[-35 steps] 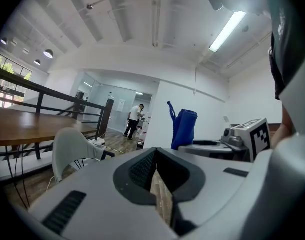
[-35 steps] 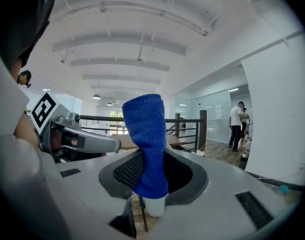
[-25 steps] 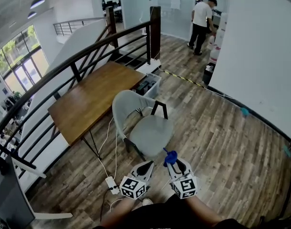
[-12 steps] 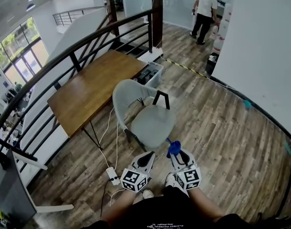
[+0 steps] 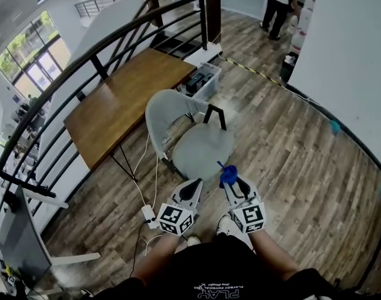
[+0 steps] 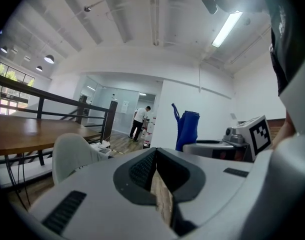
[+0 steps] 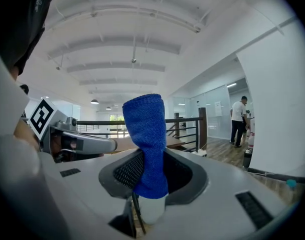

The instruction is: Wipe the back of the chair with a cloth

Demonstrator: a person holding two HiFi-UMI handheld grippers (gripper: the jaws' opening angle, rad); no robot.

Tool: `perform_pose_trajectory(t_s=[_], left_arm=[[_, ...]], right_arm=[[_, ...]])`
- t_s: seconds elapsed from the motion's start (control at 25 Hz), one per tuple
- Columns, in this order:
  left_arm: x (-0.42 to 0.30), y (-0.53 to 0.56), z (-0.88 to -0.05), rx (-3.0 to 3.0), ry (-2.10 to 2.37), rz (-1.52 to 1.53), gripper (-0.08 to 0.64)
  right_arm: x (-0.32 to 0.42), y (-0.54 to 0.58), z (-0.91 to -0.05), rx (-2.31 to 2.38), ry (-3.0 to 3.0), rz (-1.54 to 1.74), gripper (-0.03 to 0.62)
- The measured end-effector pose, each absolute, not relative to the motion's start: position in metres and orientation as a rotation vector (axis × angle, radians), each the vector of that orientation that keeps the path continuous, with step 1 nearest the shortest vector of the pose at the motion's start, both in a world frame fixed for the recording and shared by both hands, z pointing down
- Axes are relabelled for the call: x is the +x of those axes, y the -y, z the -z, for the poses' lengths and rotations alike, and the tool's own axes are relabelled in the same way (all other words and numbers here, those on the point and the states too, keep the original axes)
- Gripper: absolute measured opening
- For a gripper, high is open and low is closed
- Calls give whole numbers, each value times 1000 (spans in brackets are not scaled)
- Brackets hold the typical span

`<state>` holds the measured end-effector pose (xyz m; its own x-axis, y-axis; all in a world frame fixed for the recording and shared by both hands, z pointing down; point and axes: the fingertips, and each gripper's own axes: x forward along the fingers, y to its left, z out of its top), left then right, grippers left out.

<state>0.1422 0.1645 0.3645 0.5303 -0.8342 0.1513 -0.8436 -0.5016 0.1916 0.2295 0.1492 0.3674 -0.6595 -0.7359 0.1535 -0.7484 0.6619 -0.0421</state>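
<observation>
The grey shell chair [image 5: 193,144] stands beside the wooden table, its curved back [image 5: 162,112] toward the table and its seat facing me. Both grippers hover just short of the seat's front edge, pointing at the chair without touching it. My right gripper [image 5: 231,181] is shut on a blue cloth [image 5: 227,175], which sticks up from between the jaws [image 7: 148,136]. My left gripper [image 5: 192,191] is shut with nothing in it. In the left gripper view the chair back [image 6: 72,154] shows at left and the cloth [image 6: 186,129] at right.
A wooden table [image 5: 118,108] stands left of the chair under a black railing [image 5: 103,49]. A clear bin [image 5: 202,80] sits beyond the chair. A power strip [image 5: 148,214] and cables lie on the floor by my left. A person [image 5: 280,2] stands far back. White wall at right.
The chair has come nearer to both grippers as the head view moved forward and tilted down. The cloth stays clamped in the right gripper. The far person has shifted toward the top edge.
</observation>
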Motion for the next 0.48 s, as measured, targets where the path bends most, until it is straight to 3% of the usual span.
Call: perform_pose_trajectory(t_s=[0.48], left_arm=[[167, -115, -363, 2488, 1490, -102, 6]], right_arm=[[247, -98, -367, 1153, 2825, -176, 110]])
